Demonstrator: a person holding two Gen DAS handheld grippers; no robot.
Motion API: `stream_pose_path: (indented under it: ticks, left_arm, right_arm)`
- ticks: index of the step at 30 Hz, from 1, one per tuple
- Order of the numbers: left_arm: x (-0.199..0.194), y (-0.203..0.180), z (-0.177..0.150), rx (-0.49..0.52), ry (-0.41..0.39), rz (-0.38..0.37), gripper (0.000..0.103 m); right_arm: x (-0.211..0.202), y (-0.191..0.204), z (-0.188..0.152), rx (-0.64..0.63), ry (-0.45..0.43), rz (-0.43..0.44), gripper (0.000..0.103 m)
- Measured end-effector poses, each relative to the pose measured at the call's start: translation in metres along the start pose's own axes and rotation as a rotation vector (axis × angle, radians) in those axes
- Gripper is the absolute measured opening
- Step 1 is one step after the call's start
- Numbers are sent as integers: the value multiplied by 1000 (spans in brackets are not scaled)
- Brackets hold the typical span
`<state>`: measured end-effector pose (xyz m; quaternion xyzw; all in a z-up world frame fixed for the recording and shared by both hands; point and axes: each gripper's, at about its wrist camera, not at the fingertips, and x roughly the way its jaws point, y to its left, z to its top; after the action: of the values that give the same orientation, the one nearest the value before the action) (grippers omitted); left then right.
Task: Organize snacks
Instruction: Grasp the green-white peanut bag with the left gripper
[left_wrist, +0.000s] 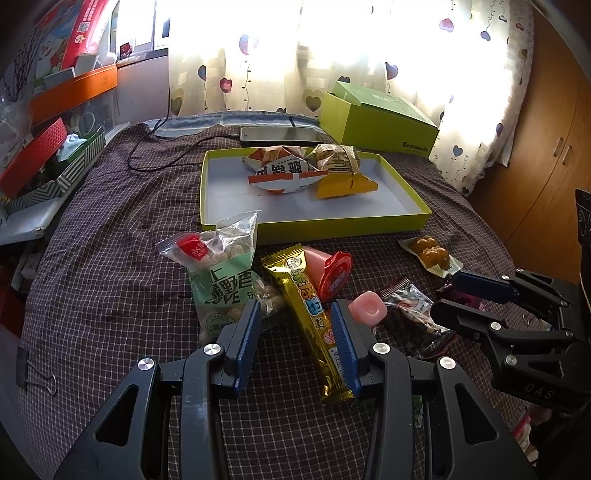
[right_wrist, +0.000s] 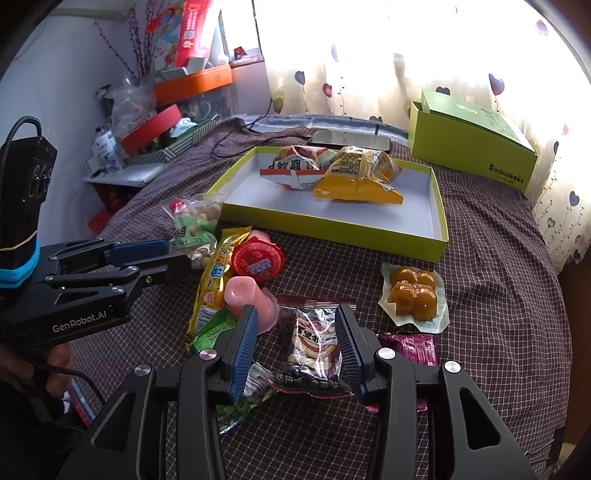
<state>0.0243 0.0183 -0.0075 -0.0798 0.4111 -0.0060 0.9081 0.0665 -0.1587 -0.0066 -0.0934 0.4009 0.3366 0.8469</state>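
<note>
A yellow-green tray (left_wrist: 406, 192) (right_wrist: 437, 206) on the checked cloth holds an orange-white snack bag (left_wrist: 282, 173) (right_wrist: 291, 168) and a yellow snack bag (left_wrist: 341, 173) (right_wrist: 356, 181). In front lie loose snacks. My left gripper (left_wrist: 295, 314) is open, its fingers either side of a gold bar (left_wrist: 314, 314) (right_wrist: 216, 273), beside a green peanut bag (left_wrist: 221, 269) (right_wrist: 194, 225). My right gripper (right_wrist: 297, 321) is open around a dark clear packet (right_wrist: 314, 347) (left_wrist: 410, 314). Pink jelly cups (left_wrist: 332, 271) (right_wrist: 245, 293) and a yellow-ball packet (left_wrist: 432, 254) (right_wrist: 415, 291) lie nearby.
A closed green box (left_wrist: 380, 118) (right_wrist: 469, 144) and a phone (left_wrist: 280, 134) (right_wrist: 351, 140) with cable lie behind the tray. A cluttered shelf with red and orange boxes (left_wrist: 70, 92) (right_wrist: 192, 85) stands at the left. A magenta packet (right_wrist: 413, 349) and a green packet (right_wrist: 210, 332) lie near my right gripper.
</note>
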Motion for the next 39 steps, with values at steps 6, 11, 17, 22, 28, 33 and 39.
stream_pose_path:
  ticks: [6,11,17,22,28,33,39]
  left_arm:
    - [0,5,0,-7,0,5,41]
    - [-2,13,0,-22,-9,0,41]
    - [-4,20,-1,-43,-16,-2,41]
    - [-4,29,0,-68,-21,6,41]
    - [-2,40,1,-100,-32,29,48]
    - [6,46,2,-120,-26,30,51]
    - [19,50,5,-132,-17,32,53]
  right_arm:
    - [1,0,0,3,0,3,43]
    - [2,0,0,7,-1,7,43]
    - [1,0,0,10,-5,13,44]
    - [2,0,0,13,-8,17,44]
    - [3,-1,0,19,-12,20,44]
    - [4,-1,1,19,-10,22,45]
    - [7,-2,3,17,-9,23,45]
